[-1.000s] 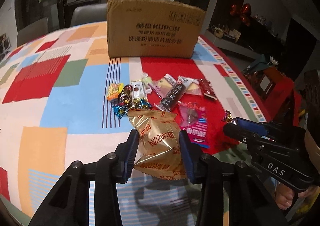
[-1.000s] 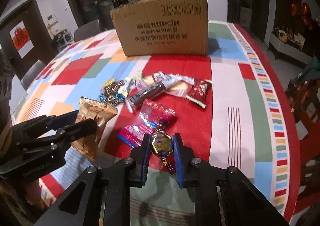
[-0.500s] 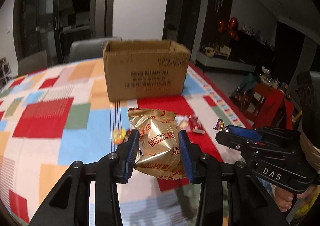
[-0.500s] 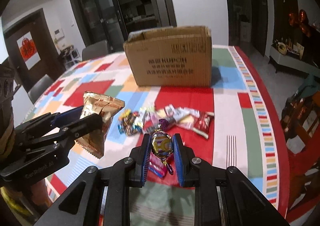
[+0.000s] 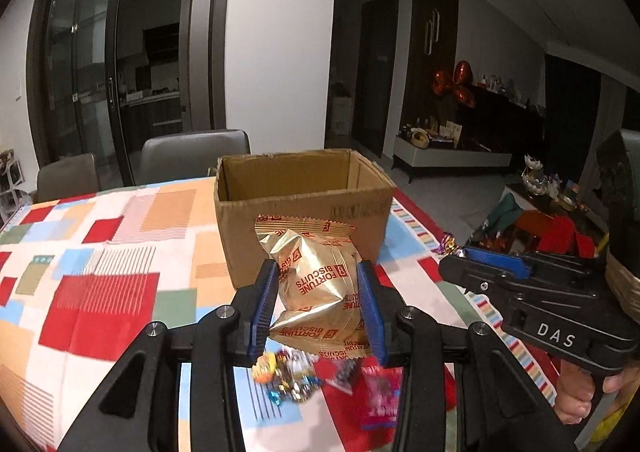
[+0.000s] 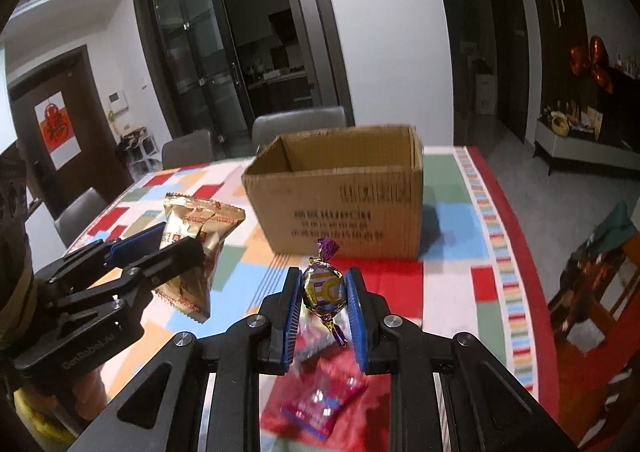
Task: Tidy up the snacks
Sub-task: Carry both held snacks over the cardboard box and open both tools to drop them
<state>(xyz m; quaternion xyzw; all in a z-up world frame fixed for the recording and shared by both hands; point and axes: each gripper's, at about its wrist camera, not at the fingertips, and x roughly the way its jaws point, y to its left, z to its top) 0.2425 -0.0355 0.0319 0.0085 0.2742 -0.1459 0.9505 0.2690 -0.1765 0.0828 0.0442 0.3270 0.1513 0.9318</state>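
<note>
With both tools raised above the table, entries as follows.

Left gripper [image 5: 318,306]: black two-finger tool with blue ribbed pads, clenched on a gold foil packet printed "FORTUNE BISCUITS" [image 5: 316,288]; pads press the packet's two sides, its crimped top edge rising above the fingertips.

Right gripper [image 6: 324,302]: same build, clenched on a small round candy in gold and purple foil with twisted ends [image 6: 323,288]; one twist points up past the fingertips, the other hangs below them.

Open brown cardboard box [image 6: 340,192]: straight ahead of both tools, beyond the fingertips, standing upright on the table; flaps open, inside walls visible, floor of the box not visible.

Tablecloth with red, blue, orange and green patches [image 5: 100,276]: below both tools, under the box.

Loose wrapped snacks [image 5: 288,372]: on the cloth beneath the left gripper's fingers, blurred; a pink and red packet [image 6: 324,404] lies beneath the right gripper's fingers, also blurred.

Tools relative to each other: side by side, apart, each visible at the edge of the other's view.

Person's hand [image 5: 580,396]: wrapped around the right tool's handle, lower right of the left view.

Grey chairs [image 5: 192,152]: behind the box, at the far table edge.
</note>
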